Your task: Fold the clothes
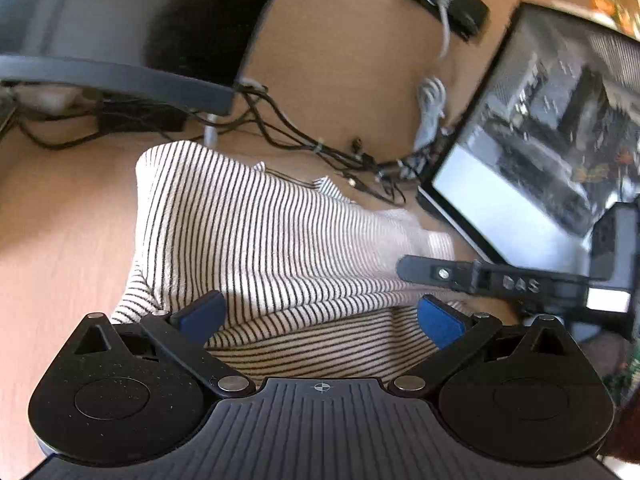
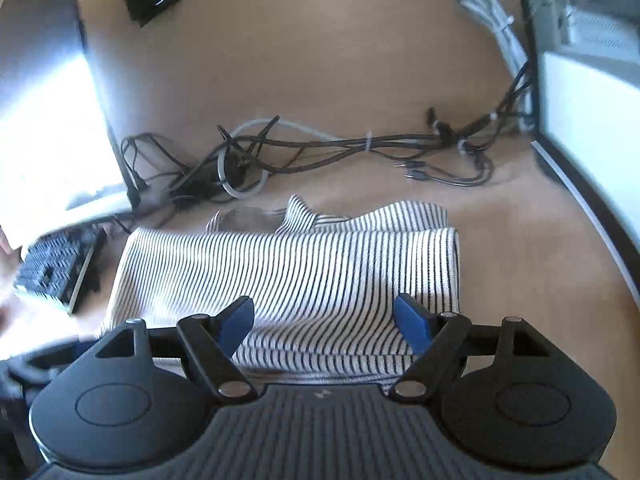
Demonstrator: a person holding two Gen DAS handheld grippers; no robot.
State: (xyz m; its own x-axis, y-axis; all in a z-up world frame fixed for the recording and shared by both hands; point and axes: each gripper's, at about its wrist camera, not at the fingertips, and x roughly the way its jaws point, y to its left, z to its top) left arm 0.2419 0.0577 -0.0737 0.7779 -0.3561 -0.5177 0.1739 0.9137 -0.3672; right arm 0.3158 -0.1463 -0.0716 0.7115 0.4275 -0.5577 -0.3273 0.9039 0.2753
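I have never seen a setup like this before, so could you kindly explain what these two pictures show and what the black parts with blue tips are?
There is no robot here: a person holds a two-finger gripper in each hand, and a fisheye camera on each looks forward along its fingers. One picture comes from the left gripper, the other from the right gripper. The blue tips are the finger pads. Both grippers are open and hold nothing. Below them lies a striped garment, partly folded, on a wooden desk. Behind it lies a tangle of cables, with a monitor to one side. In the left view, the other gripper's finger reaches over the cloth.
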